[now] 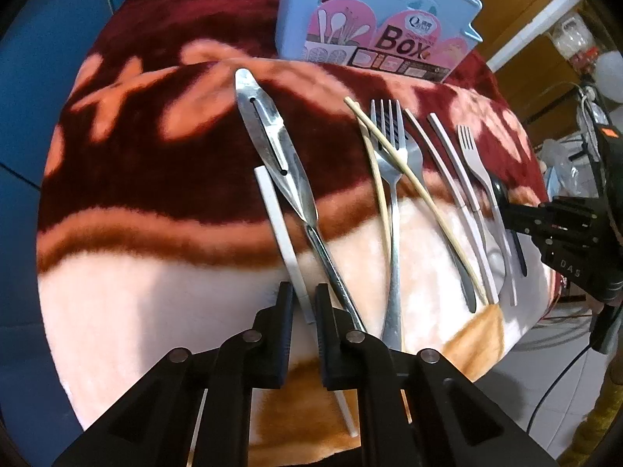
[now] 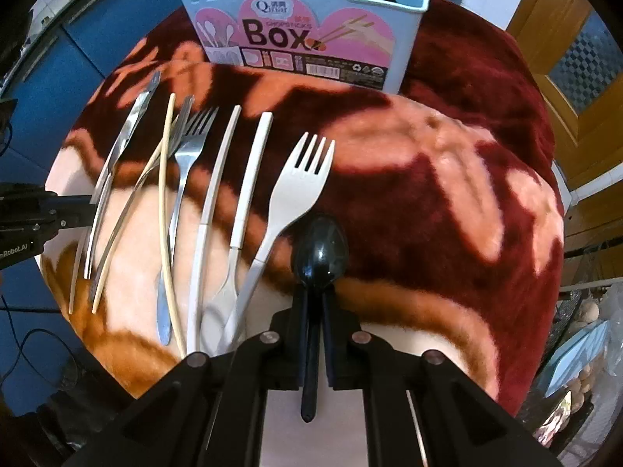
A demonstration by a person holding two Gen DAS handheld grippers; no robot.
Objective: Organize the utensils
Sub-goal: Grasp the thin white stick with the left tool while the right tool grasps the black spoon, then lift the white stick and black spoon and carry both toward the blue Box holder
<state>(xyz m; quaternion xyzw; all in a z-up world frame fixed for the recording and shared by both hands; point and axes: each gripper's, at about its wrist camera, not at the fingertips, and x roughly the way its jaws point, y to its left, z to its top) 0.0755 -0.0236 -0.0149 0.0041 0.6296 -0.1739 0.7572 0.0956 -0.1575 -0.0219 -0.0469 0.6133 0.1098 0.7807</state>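
Observation:
My left gripper is shut on a flat white chopstick that lies on the plush blanket, beside a long silver knife. My right gripper is shut on the handle of a black spoon, bowl pointing forward. To the spoon's left lies a row of utensils: a white fork, two white knives, a metal fork and bamboo chopsticks. A light-blue chopstick box stands upright at the blanket's far edge; it is the same box in the left wrist view.
A red, pink and orange blanket covers the table. The right gripper's black body shows at the right edge, the left one at the left. A wooden door, cables and bags lie beyond.

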